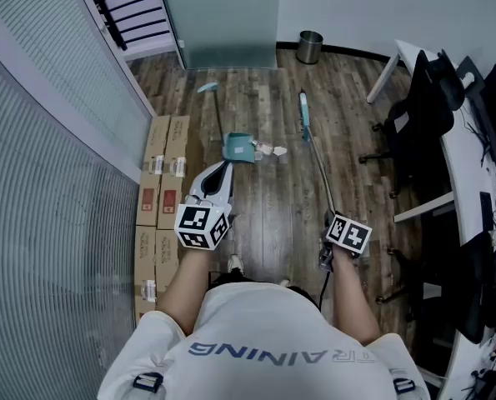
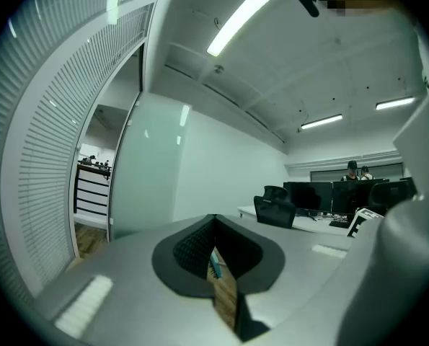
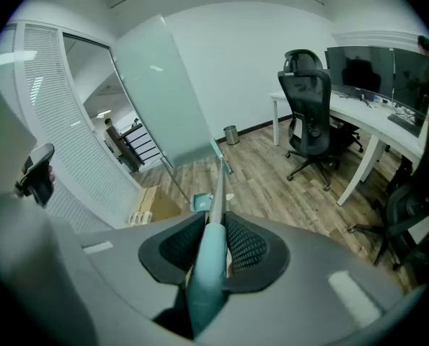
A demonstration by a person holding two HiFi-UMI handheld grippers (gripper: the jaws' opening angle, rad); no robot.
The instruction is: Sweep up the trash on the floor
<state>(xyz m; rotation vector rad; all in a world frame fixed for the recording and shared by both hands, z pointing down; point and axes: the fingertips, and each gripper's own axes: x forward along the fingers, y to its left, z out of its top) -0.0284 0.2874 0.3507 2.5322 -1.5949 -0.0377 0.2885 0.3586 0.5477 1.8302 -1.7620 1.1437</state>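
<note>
Looking down over the person's shoulders, the left gripper (image 1: 221, 172) is held out level above the wooden floor (image 1: 264, 215) with nothing in it. The right gripper (image 1: 331, 232) tilts downward, clamped on the near end of a broom (image 1: 317, 161). The broom's pole runs away from the person to a teal head near the far wall. Between the two grippers and farther out stands a teal dustpan (image 1: 237, 147), its long handle leaning away. A few white scraps of trash (image 1: 271, 150) lie on the boards just to its right, touching or nearly touching its edge. Cardboard boxes (image 1: 164, 186) line the slatted wall on the left, a metal bin (image 1: 309, 47) stands by the far wall, and black office chairs (image 1: 414, 115) crowd a white desk (image 1: 464, 152) on the right. In the left gripper view the two dark pads are pressed together with nothing between them. Only a sliver of floor shows through the slit below their tips, and beyond are a frosted glass panel (image 2: 146, 171) and monitors on a desk. In the right gripper view the jaws are closed snugly on the broom's teal grip (image 3: 208, 265). The pole leads out over the floor, with the dustpan (image 3: 200, 202) and a white scrap just beside it, to the left of the pole.
</note>
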